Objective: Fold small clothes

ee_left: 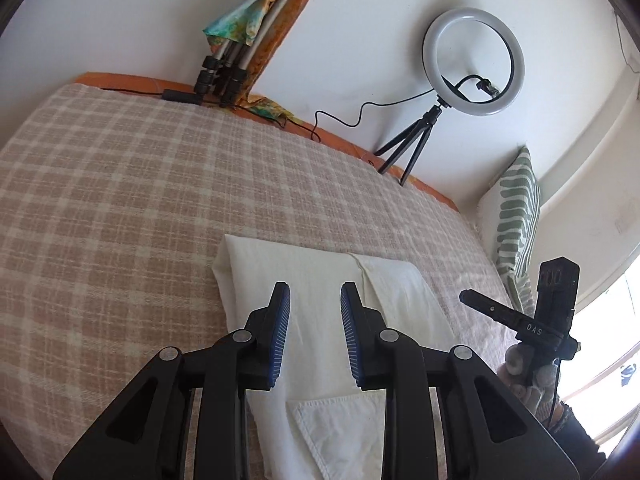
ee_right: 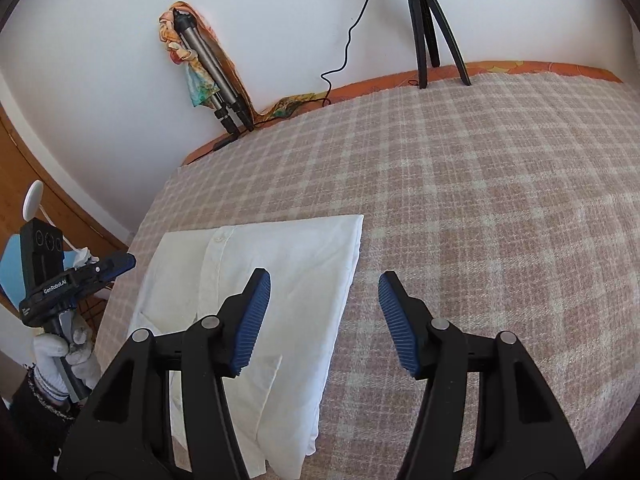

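Folded white shirt (ee_left: 320, 320) lies flat on the checked blanket (ee_left: 120, 200), right under the left gripper (ee_left: 315, 300), parted, empty. Right gripper (ee_right: 324, 284) spreads wide over its edge, gripping nothing.

White wall (ee_left: 360, 20), plaid bedspread (ee_left: 120, 200) (pink and cream), ring light (ee_left: 473, 62), bright window (ee_left: 608, 340)

left wrist: looking down along its fingers (ee_left: 280, 332) from close above the folded white shirt (ee_left: 320, 280), facing the wall | right wrist: looking likewise from beside it | both sharing shirt (ee_right: 280, 264), checked blanket (ee_right: 480, 200), ring-light tripod (ee_right: 432, 20)
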{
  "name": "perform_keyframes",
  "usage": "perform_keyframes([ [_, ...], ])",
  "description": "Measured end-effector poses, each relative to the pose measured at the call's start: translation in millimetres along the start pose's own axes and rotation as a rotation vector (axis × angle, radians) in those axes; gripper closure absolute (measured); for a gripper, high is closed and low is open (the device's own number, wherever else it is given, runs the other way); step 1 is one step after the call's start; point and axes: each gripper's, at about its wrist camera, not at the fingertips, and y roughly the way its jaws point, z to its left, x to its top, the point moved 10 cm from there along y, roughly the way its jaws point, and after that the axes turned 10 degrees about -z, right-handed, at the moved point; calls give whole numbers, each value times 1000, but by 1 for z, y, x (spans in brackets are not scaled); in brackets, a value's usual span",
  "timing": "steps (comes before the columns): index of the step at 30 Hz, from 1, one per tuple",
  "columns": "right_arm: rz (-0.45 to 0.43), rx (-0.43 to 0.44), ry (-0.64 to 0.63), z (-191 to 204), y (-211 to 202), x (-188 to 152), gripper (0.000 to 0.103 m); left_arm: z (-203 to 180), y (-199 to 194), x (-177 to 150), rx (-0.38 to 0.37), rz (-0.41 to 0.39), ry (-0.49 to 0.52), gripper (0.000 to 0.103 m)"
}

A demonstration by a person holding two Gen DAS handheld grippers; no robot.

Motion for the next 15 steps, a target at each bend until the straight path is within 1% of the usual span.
perform_keyframes([
  [4,0,-33,-124,27,28,11,49,-9,21,8,36,-15,86,79],
  [6,26,-39,-151,34,45,10,49,-5,31,6,80,-9,147,79],
  [8,61,-60,-171,36,60,3,49,8,43,-2,140,35,186,79],
  [10,102,-91,-192,32,72,-5,49,31,53,-19,208,96,195,78],
  [11,125,-110,-201,28,78,-10,49,39,58,-29,211,126,188,79],
  [12,141,-123,-207,24,82,-14,49,39,54,-27,197,57,217,75],
  [14,157,-139,-232,18,86,-21,50,39,57,-33,212,77,274,75],
  [15,155,-146,-241,17,85,-21,50,40,57,-33,210,85,275,75],
])
